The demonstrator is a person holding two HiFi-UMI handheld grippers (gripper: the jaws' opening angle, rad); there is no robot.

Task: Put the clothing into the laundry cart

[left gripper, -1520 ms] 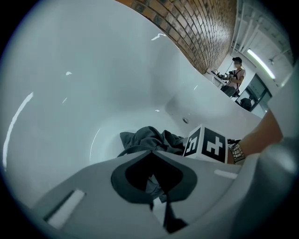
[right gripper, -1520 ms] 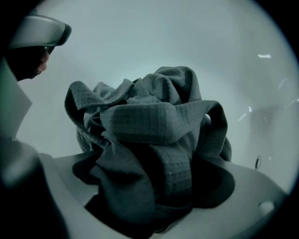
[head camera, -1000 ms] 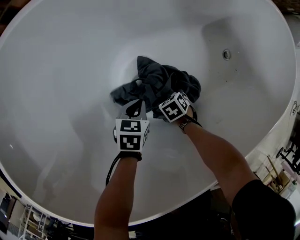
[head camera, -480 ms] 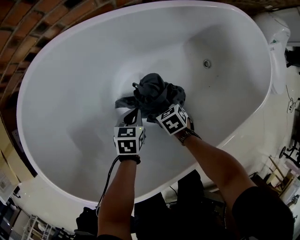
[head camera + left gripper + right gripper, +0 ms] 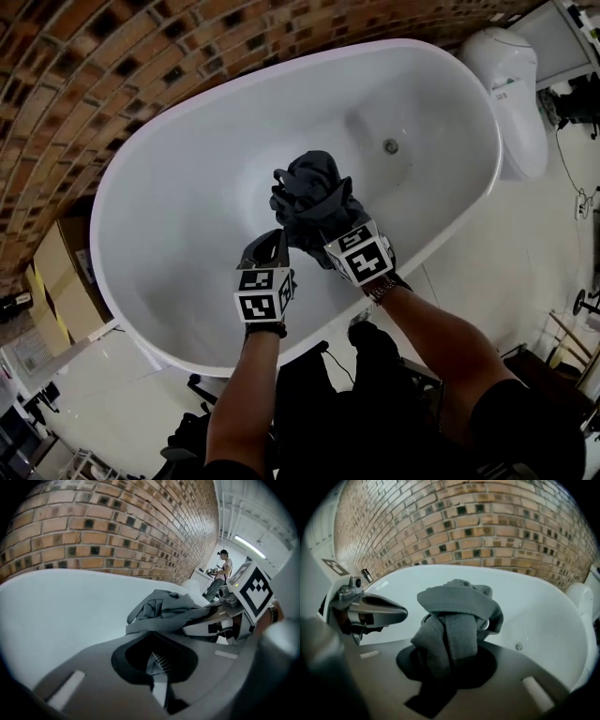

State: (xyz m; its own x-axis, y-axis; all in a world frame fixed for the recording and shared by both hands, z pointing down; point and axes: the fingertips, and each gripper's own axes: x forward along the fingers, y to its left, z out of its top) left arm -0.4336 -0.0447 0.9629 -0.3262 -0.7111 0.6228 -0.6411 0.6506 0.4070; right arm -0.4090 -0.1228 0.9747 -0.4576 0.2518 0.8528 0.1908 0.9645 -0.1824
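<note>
Brickwork (image 5: 112,75) backs a white oval bathtub (image 5: 187,187), with a toilet (image 5: 511,84) just beyond the tub's far right end. The tub holds nothing loose that I can see; only its drain (image 5: 391,146) shows near that end. The clothing (image 5: 314,197), a dark grey bundle, is held up over the middle of the tub and appears to hang off its bottom. The right tool (image 5: 328,242) is clenched on a thick bunch of the fabric, which rises in a folded hump from between its jaws. The left tool (image 5: 274,242), just beside it, is clamped on a thin fold, with a strip of cloth running across to the bundle. The step in hand looks like carrying the clothing out of the tub. No laundry cart is in view, so the next move calls for both grips to hold while the bundle clears the near rim, then for finding the cart.
</note>
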